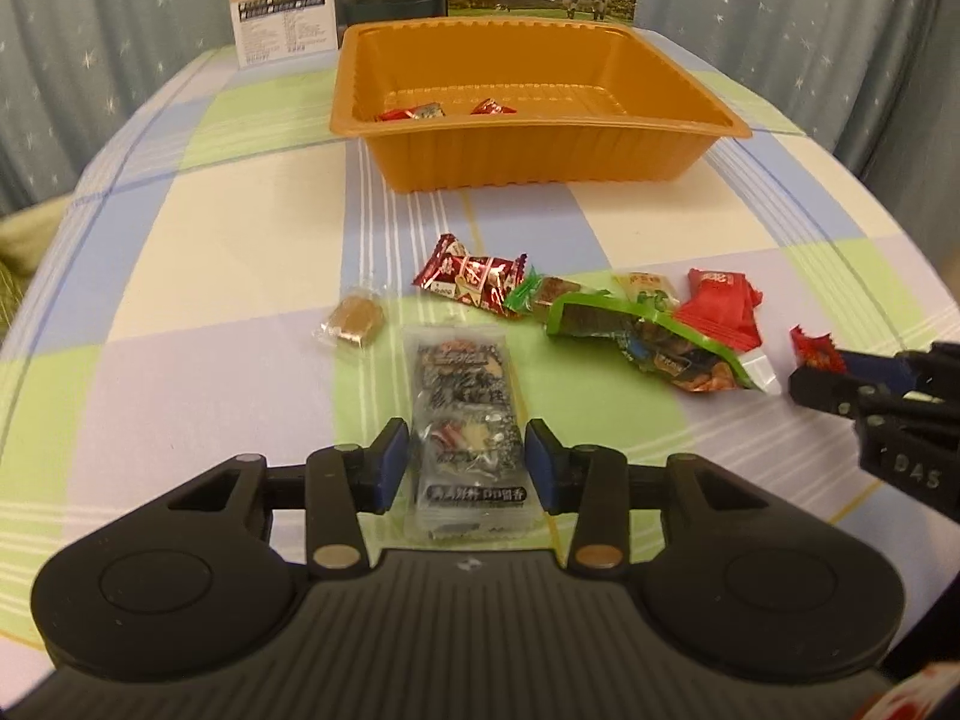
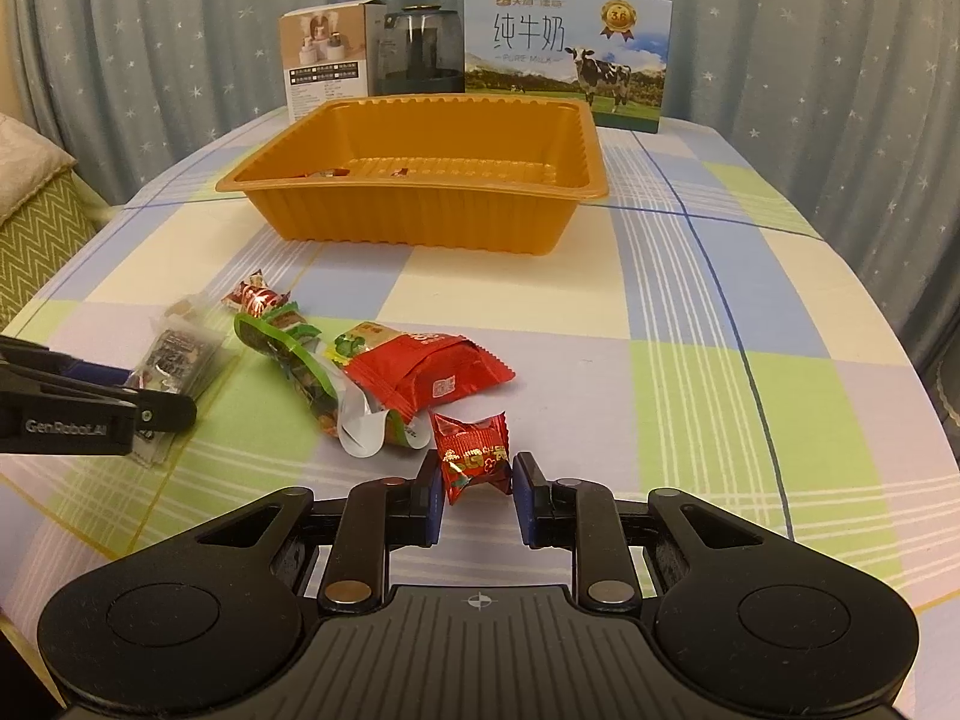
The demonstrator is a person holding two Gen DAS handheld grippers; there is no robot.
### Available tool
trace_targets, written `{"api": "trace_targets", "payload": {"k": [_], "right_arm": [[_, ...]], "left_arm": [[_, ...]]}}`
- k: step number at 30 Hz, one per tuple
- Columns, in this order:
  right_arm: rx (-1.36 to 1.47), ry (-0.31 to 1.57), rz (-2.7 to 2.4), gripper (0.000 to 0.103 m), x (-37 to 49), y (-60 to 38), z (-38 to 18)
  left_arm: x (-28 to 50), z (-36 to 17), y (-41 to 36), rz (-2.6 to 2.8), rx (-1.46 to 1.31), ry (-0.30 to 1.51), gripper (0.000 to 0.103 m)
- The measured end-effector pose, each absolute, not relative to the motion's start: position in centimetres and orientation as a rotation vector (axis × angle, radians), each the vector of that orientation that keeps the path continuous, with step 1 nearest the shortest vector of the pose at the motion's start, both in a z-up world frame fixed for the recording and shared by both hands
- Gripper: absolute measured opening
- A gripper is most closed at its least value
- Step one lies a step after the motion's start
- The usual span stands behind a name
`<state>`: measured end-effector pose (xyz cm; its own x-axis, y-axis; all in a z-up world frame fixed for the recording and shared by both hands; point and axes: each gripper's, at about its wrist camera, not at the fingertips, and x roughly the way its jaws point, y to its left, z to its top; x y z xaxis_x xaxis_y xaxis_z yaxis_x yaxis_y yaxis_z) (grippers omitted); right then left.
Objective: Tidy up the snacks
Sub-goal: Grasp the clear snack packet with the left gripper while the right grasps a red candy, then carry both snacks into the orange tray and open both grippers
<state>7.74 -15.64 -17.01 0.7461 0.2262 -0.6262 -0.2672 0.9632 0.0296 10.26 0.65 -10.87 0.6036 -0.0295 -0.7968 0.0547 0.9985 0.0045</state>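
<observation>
An orange tray (image 1: pixel 540 156) (image 2: pixel 420 216) stands at the back of the table with a few wrapped candies (image 1: pixel 420 113) inside. My left gripper (image 1: pixel 468 468) has its pads against both sides of a clear packet of dark snacks (image 1: pixel 465 414) lying on the cloth. My right gripper (image 2: pixel 477 480) has its pads against a small red candy (image 2: pixel 474 456); it shows in the left wrist view (image 1: pixel 813 354) too. Between them lie a red sachet (image 2: pixel 426 375), a green-edged packet (image 2: pixel 300 372), red foil candies (image 1: pixel 474 276) and a brown sweet (image 1: pixel 354 318).
A milk carton box (image 2: pixel 567 54), a dark jar (image 2: pixel 423 51) and a small white box (image 2: pixel 327 60) stand behind the tray. Curtains hang behind the table. A checked cloth (image 2: pixel 690 360) covers the table. A cushioned seat (image 2: pixel 36 228) sits at the left.
</observation>
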Motion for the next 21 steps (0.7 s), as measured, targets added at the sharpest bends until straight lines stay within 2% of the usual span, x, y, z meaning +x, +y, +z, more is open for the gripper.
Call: {"api": "trace_targets", "payload": {"k": [5,11,21], "right_arm": [[-0.058,0.678,0.261,0.024,7.7,-15.8,-17.0],[-0.058,0.665,0.257,0.024,7.6,-15.7,-16.6],[-0.054,0.627,0.247,0.024,6.6,-15.9,-15.3]], "left_arm": [[10.4,-11.2,0.0,-0.048,0.085,0.899,0.041],[10.2,-10.9,0.3,-0.052,0.068,0.909,0.035],[8.7,-8.0,0.1,-0.070,0.041,0.860,0.034]]}}
